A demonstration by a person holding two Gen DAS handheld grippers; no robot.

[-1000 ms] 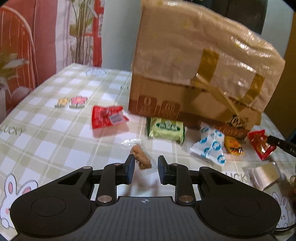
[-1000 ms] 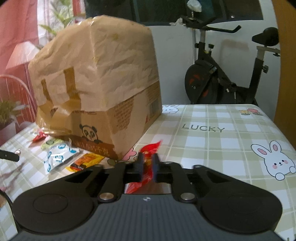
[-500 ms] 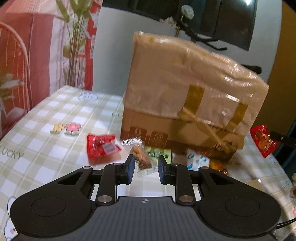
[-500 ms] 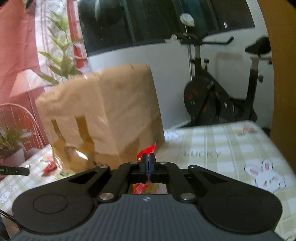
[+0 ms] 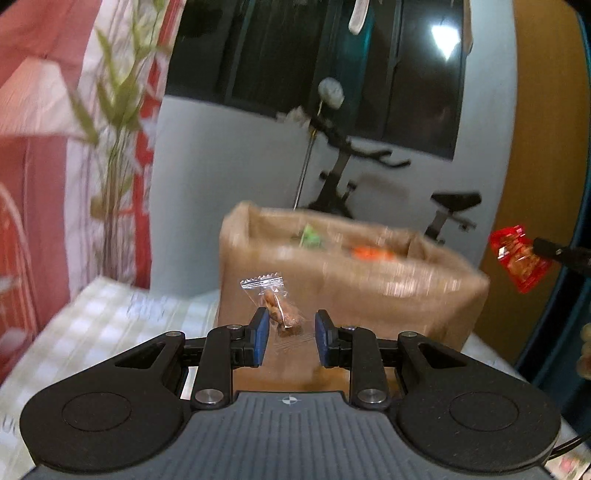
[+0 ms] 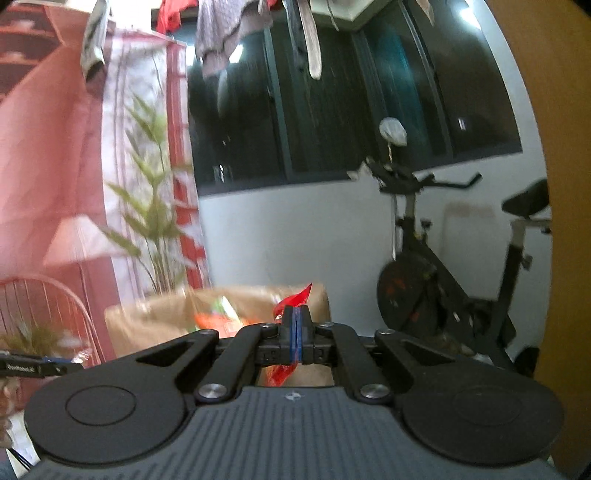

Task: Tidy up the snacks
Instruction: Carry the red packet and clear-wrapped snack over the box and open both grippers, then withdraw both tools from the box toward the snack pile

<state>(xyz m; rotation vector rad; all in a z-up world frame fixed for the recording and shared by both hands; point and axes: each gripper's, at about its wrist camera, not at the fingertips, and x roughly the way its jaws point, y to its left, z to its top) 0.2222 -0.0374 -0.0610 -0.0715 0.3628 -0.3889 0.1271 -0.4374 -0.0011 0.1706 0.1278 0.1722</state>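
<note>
Two held snack packets, one box, one bike.

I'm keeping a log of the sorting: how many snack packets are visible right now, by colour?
Clear packet with a brown snack, in the left gripper: 1
Red packet, in the right gripper: 1
Green packet, blurred, in the box: 1
Orange packet, blurred, in the box: 1
Total: 4

A dark window fills the upper centre, laundry hanging across its top, above a pale wall. An exercise bike stands at right beside a wooden panel. At left hangs a red-and-white curtain, with a leafy plant before it.
</note>
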